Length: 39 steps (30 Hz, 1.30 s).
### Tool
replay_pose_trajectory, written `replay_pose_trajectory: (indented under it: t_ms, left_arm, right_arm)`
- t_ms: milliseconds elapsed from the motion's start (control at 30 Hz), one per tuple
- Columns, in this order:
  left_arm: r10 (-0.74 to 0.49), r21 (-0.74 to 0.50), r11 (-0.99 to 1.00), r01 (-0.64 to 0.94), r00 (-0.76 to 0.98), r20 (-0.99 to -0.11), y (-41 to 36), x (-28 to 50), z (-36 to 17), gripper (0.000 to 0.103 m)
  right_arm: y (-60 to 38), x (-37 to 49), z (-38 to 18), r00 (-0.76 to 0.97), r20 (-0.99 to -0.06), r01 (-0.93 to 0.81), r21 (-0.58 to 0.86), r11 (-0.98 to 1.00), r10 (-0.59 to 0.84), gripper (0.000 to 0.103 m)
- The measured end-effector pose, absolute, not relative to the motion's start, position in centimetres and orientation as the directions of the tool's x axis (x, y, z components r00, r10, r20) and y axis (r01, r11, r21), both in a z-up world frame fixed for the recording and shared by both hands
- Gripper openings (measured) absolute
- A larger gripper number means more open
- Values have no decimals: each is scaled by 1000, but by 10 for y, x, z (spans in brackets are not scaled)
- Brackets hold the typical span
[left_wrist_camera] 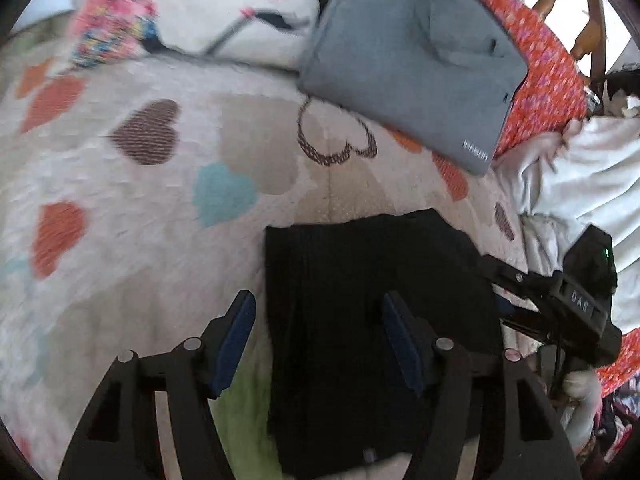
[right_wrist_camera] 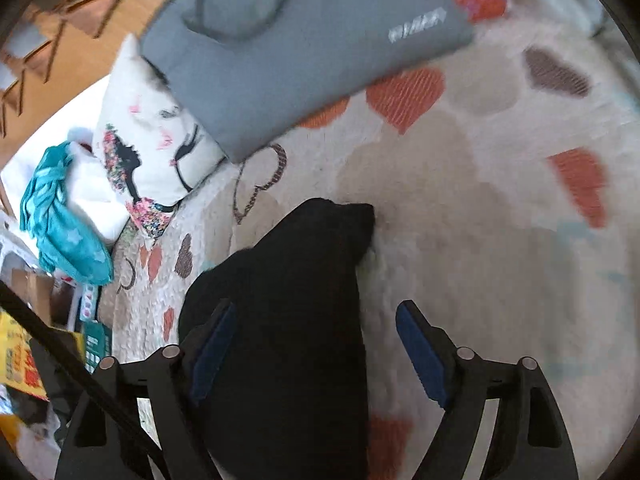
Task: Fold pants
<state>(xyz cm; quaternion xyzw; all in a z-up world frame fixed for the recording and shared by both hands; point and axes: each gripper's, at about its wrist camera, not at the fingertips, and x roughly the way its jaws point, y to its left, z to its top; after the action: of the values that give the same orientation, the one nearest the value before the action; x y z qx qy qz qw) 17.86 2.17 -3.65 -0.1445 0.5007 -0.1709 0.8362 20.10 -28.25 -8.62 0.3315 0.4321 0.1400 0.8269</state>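
On the heart-print bed (left_wrist_camera: 120,280) the black pants (left_wrist_camera: 360,320) lie folded compact – both tongs, left (left_wrist_camera: 318,340) and right (right_wrist_camera: 316,344), released, empty – little left but tidying.

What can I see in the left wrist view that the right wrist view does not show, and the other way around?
Only the left wrist view shows the right gripper at the side, a white crumpled cloth and red patterned fabric. Only the right wrist view shows a teal garment, wooden furniture and boxes on the floor. Both show the black pants on the heart-print blanket, the grey bag, the white face-print pillow, and open jaws.
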Motion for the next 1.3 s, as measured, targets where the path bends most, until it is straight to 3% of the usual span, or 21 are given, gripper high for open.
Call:
replay_pose_trajectory:
  t_ms: [67,133,167,200,267,367,433,500,600,767,833,967,1133,1300]
  left_arm:
    - [-474,-453,879,151,400,-785,16,195,-52,73]
    - [-527,-513,846,146,368,-766,14,203,-58,72]
    - [-564,-555,821,134,350,-748,12,208,-58,56]
    - [-578,-573,810,127,346,-740,11,209,-56,45]
    - [-576,-566,811,146,363,-732,5,214,-45,39]
    - [-580,-577,804,141,401,-710,4,225,-35,39]
    - [-565,-585,806,89,411,-716,7,237,-43,43]
    - [-554,-597,802,20,401,-730,14,245,-61,54]
    - [-603,-666,745,-37,389,-696,24,248,-70,55]
    - [-487,-579,815,-28,509,-710,28,234,-27,41]
    - [-429,-532,847,-4,586,-687,30,224,-2,41]
    - [-490,-544,833,99,590,-642,17,220,11,48]
    - [-461,-491,868,71,482,-745,-6,233,-34,48]
    - [-485,-521,850,72,493,-722,3,230,-23,48]
  right_arm:
    - [-281,217,-99,575,-591,49,716,697,566,81]
    - [-280,227,-101,577,-543,15,754,657,610,74]
    - [-278,231,-100,565,-532,-3,762,647,630,51]
    - [-274,236,-96,546,-538,-25,756,655,642,36]
    - [-270,237,-84,556,-548,-65,721,690,625,26]
    - [-276,240,-62,610,-503,-96,720,687,612,24]
    - [-281,243,-56,649,-513,-79,689,720,562,24]
    - [-280,247,-62,662,-575,-23,625,780,480,41]
    - [-282,252,-83,632,-658,62,570,819,410,56]
    - [-296,235,-50,722,-591,53,567,822,360,57]
    - [-295,223,-34,753,-537,7,583,812,379,59]
    - [-284,209,-26,734,-480,-70,651,756,480,59]
    - [-271,200,-59,633,-496,-11,762,647,595,59]
    - [-267,200,-76,607,-515,6,764,645,604,60]
